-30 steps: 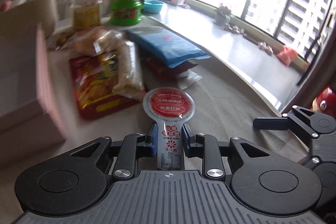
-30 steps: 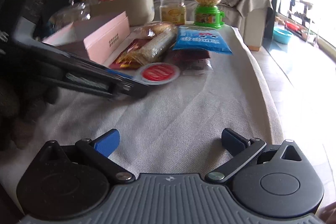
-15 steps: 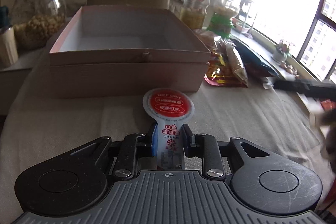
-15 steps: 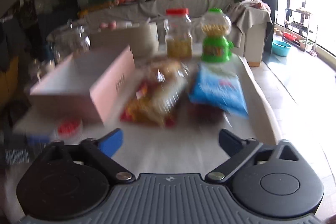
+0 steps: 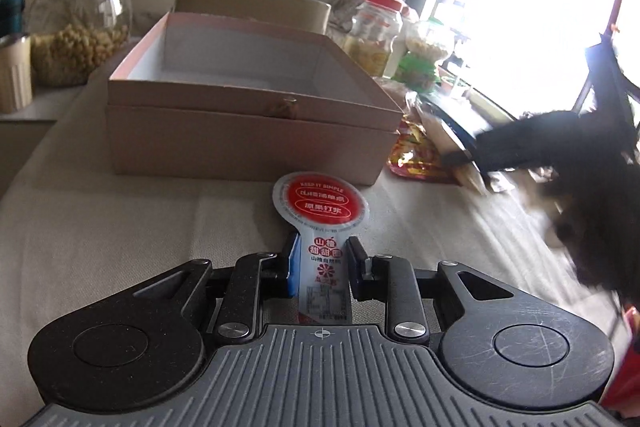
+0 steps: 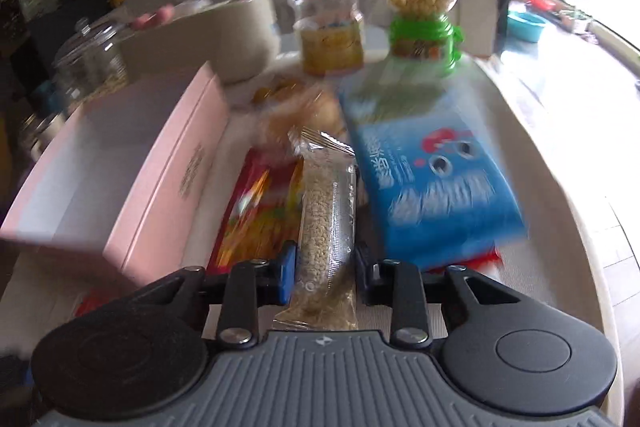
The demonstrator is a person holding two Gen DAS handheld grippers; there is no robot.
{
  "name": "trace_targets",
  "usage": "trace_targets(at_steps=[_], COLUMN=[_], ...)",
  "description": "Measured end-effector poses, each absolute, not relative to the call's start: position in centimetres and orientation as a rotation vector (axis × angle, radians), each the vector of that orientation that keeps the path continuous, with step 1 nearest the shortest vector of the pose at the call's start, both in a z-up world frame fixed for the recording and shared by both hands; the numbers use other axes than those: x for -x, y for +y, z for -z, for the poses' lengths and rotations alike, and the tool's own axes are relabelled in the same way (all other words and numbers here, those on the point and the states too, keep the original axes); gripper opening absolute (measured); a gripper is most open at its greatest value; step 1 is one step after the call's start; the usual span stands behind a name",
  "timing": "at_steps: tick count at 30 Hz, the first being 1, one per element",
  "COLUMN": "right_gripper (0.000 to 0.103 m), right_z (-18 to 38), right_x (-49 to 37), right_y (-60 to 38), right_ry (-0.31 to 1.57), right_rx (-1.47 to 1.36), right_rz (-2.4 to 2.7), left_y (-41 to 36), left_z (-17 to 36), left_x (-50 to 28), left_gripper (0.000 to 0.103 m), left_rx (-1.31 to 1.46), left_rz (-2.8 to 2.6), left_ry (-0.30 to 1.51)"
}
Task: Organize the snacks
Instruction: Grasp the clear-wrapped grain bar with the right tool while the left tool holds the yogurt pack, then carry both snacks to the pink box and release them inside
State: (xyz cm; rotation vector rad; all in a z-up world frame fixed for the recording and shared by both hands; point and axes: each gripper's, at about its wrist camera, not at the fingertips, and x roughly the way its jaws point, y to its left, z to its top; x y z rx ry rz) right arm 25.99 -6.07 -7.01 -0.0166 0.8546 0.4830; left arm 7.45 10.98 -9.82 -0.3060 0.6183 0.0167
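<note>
My left gripper (image 5: 320,259) is shut on the narrow stem of a white pouch with a round red top (image 5: 320,205), held just in front of an open pink box (image 5: 248,131) that looks empty inside. In the right wrist view my right gripper (image 6: 326,263) has its jaws closing. Their pads press both sides of a clear packet of small grains (image 6: 326,211), which lies on a red and yellow snack bag (image 6: 260,211). The pink box (image 6: 160,187) stands to the left of this pile.
A blue snack bag (image 6: 432,179) lies right of the packet, a crinkled brown bag (image 6: 304,111) behind it. Farther back stand a red-lidded jar (image 6: 328,23) and a green candy dispenser (image 6: 420,11). A glass jar (image 5: 76,31) sits left of the box. A dark blurred hand (image 5: 592,187) reaches over the pile.
The left gripper swung from the snack pile to face the pink box, still holding the pouch. The right gripper moved forward to the pile and closed from wide open onto the grain packet.
</note>
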Motion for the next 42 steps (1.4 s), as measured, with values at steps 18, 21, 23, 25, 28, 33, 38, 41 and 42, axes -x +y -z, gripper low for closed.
trace_targets(at_steps=[18,21,23,25,28,33,38,41,42], right_gripper=[0.065,0.065,0.065,0.065,0.050,0.030,0.029,0.029,0.029], right_z=[6.0,5.6,5.6,5.8,6.9,7.2,6.6,5.9,5.6], right_x=[-9.9,-9.8,-10.5,-11.3,-12.6,-11.8,-11.4,-11.2,-11.2], right_y=[-9.0,-8.9,-8.8,-8.5,-7.5,-7.0,-7.7,-8.4,-8.7], right_ry=[0.786,0.744,0.746,0.759,0.797,0.793,0.793,0.799,0.802], right_rx=[0.252,0.252,0.219,0.195,0.179,0.212,0.191,0.163,0.151], right_rz=[-0.680,-0.677,-0.687,-0.691,-0.687,-0.719,-0.729,-0.734,-0.743], left_y=[7.0,6.8,6.5,6.0,5.8,5.0,5.1,5.5,5.6], left_z=[7.9,7.7,7.6,7.6,7.6,7.5,7.5,7.3,7.0], left_x=[-4.0,-4.6,-5.3,-5.6,-6.0,-6.1,-5.4,-4.8,-4.5], left_gripper=[0.027,0.027,0.028,0.028,0.028,0.027,0.027,0.027,0.027], left_rx=[0.210,0.237,0.239,0.233,0.205,0.143,0.168,0.205,0.209], left_rz=[0.143,0.114,0.107,0.108,0.117,0.112,0.105,0.103,0.102], left_ry=[0.838,0.857,0.865,0.868,0.866,0.869,0.854,0.844,0.831])
